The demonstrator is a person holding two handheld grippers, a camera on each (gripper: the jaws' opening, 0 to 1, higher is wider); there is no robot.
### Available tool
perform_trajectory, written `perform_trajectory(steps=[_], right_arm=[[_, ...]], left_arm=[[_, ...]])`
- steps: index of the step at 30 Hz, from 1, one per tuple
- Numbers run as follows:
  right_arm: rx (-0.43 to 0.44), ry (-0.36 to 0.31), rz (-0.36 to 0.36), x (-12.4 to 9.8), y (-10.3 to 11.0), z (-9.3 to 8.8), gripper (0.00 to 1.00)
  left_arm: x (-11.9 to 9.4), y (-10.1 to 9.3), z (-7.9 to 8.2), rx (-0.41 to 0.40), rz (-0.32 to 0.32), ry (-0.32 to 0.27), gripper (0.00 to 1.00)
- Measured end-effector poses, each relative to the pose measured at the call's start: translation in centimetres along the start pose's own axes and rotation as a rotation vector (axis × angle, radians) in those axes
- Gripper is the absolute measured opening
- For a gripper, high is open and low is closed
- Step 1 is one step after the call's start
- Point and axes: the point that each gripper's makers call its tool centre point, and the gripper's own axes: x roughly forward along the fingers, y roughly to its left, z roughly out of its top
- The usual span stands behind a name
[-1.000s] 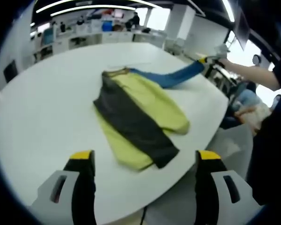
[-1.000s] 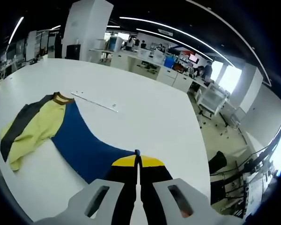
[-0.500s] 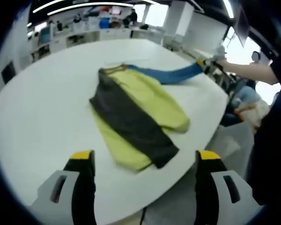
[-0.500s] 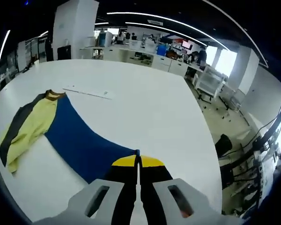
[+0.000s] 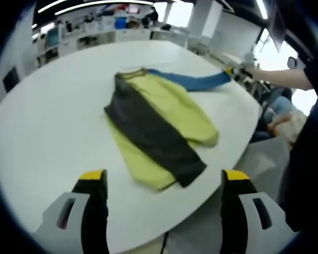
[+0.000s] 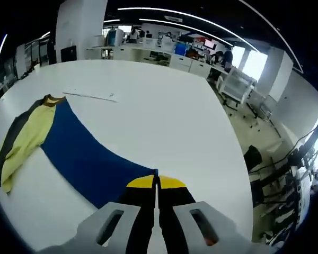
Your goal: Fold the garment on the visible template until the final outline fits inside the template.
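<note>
A yellow, dark grey and blue garment lies on the white table, its yellow and grey parts folded over one another. Its blue part stretches flat across the table to my right gripper, which is shut on the blue fabric's edge. In the left gripper view the right gripper shows at the far right table edge, held by a person's hand. My left gripper stands open near the table's front edge, short of the garment, with nothing between its fingers.
A thin white strip lies on the table beyond the garment's collar. The table's right edge drops off near the garment's hem. A person's sleeve reaches in from the right. Desks and chairs stand behind.
The right gripper has pulled the blue part further out, so it lies longer and flatter on the table. The left gripper has stayed open in much the same place.
</note>
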Motion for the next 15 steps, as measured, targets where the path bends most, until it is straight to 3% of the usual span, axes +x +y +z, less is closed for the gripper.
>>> perform_trajectory(steps=[15], right_arm=[[-0.004, 0.073, -0.013, 2.7, -1.6, -3.0, 0.01]], left_arm=[[1.0, 0.0, -0.5, 0.016, -0.006, 0.056, 0.84]])
